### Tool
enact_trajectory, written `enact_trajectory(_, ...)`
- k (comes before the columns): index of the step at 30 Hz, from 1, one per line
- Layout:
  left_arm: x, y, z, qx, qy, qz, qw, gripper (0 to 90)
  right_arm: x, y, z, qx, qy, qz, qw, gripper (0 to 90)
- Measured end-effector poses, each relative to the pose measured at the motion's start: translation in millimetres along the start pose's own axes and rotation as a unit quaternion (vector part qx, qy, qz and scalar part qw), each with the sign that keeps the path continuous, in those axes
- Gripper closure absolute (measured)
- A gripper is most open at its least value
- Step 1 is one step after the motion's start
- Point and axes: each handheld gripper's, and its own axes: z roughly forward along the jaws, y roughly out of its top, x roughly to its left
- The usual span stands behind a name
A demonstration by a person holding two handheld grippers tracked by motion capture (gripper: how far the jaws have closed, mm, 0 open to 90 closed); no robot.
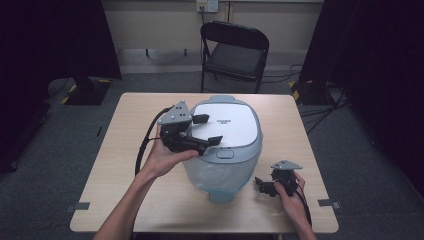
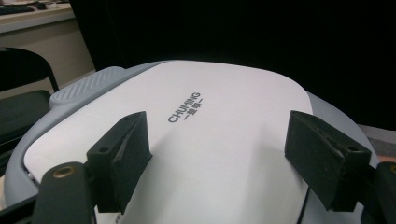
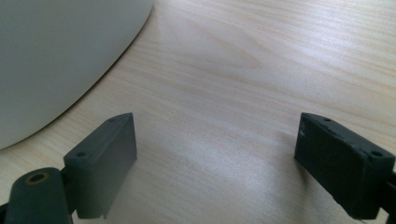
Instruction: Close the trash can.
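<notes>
Black jaws spread wide on my left gripper (image 1: 204,129), which I hold over the left edge of the rice cooker (image 1: 225,145) with nothing between them. In the left gripper view they frame the white lid (image 2: 201,140) and its printed lettering. The cooker sits in the middle of the wooden table (image 1: 125,165), its blue-grey body facing me. Near its right side, my right gripper (image 1: 264,186) rests low at the table's front edge, jaws wide over bare wood, apart from the cooker.
</notes>
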Motion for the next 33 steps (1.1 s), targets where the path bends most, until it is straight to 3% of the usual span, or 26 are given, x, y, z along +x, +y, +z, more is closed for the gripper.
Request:
enact_trajectory(2,-0.2,-1.7,0.0,-0.005,-0.002,0.002,1.0,21.7,-0.1,0.0,0.1,0.0,0.0,-0.001,1.0,11.7)
enact_trajectory(3,-0.7,-1.7,0.6,0.007,0.002,0.01,0.9999,21.7,0.0,-0.1,0.1,0.0,0.0,-0.001,1.0,11.7)
enact_trajectory(7,-4.4,1.4,2.0,0.012,0.01,0.019,0.9997,22.7,0.4,0.1,0.1,0.0,0.0,0.001,1.0,11.6)
enact_trajectory(13,-0.4,-2.6,-3.8,-0.001,0.03,-0.005,0.9995,25.0,0.2,0.2,0.0,0.001,0.0,0.001,1.0,11.6)
enact_trajectory(19,20.4,-11.1,-22.0,-0.024,0.061,-0.04,0.997,24.5,0.2,0.2,0.0,0.001,0.0,0.001,1.0,11.6)
enact_trajectory(23,37.6,-20.6,-40.5,-0.04,0.075,-0.068,0.9941,23.2,0.2,0.2,0.1,0.001,0.001,0.001,1.0,11.6)
enact_trajectory(27,49.4,-32.9,-58.9,-0.041,0.106,-0.08,0.9903,22.5,0.1,0.2,0.1,0.001,0.0,0.001,1.0,11.6)
enact_trajectory(29,52.7,-41.5,-67.4,-0.036,0.139,-0.083,0.9861,20.6,0.2,0.2,0.0,0.001,0.0,0.001,1.0,11.6)
enact_trajectory(31,58.0,-52.6,-75.3,-0.036,0.14,-0.102,0.9843,19.1,0.2,0.2,0.0,0.001,0.0,0.001,1.0,11.6)
enact_trajectory(33,60.9,-64.2,-82.0,-0.032,0.157,-0.108,0.9812,19.0,0.2,0.2,0.1,0.0,0.0,0.001,1.0,11.6)
